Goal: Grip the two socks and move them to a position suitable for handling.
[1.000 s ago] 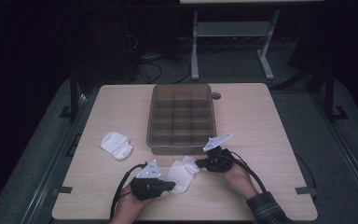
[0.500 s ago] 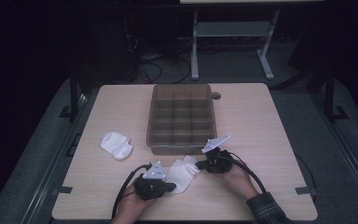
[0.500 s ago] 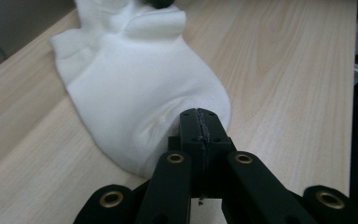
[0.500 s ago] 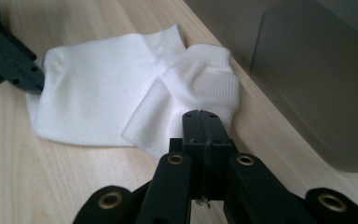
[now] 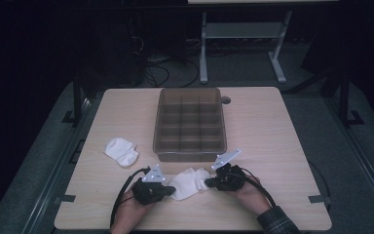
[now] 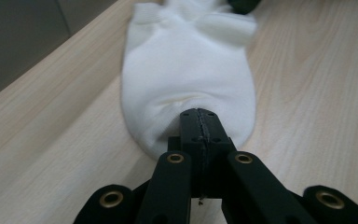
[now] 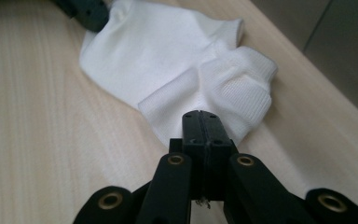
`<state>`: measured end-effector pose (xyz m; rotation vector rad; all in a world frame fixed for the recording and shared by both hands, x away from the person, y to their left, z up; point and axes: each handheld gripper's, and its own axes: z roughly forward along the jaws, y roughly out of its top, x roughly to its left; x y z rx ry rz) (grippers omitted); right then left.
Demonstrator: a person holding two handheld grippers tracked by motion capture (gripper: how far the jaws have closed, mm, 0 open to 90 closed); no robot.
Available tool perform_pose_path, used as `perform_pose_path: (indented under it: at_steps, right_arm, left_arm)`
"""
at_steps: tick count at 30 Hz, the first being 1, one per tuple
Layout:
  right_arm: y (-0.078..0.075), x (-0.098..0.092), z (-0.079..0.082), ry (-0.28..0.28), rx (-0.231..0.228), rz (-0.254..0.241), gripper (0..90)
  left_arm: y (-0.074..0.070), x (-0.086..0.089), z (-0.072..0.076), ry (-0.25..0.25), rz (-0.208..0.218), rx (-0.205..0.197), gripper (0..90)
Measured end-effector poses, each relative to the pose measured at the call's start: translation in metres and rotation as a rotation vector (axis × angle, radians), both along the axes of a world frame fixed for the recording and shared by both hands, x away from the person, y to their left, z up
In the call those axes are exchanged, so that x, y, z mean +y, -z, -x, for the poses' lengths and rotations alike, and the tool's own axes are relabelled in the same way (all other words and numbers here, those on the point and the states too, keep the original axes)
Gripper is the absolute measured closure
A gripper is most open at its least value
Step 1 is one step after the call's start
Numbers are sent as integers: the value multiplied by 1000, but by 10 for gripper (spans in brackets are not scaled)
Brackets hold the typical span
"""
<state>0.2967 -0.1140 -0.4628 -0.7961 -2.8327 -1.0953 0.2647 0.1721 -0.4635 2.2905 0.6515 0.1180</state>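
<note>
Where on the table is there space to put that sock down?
Bare wood lies right of the box, out to the table's right edge, and left of it behind the spare sock. It is crowded in front, where both claws pinch the sock.

The wooden table (image 5: 272, 146) bears two white socks (image 5: 189, 183) and a divided tray (image 5: 190, 126).

I find no legible text, label, brand, number or sign on anything in view. The white sock (image 6: 186, 79), the compartment tray (image 5: 190, 124) and the table (image 5: 272, 136) carry no markings I can read, and my own black jaws show only plain brass rivets.
</note>
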Motion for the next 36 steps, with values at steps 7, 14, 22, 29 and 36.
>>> perform_pose_path:
  at_steps: [7,14,22,29,36]
  right_arm:
    - [1,-2,14,-21,12,-11,894]
    - [1,-3,19,-34,17,-25,868]
    - [-5,-16,17,18,-29,-79,699]
    - [-4,-38,18,102,-69,-73,489]
    - [0,-58,20,178,-98,-59,290]
  left_arm:
    - [-1,4,-4,-15,-10,-8,899]
    - [-1,5,-5,-15,-20,-17,899]
    - [-1,9,-5,-13,5,-10,829]
    - [-3,11,-3,-26,14,-23,670]
    - [-5,14,-2,-31,13,-33,469]
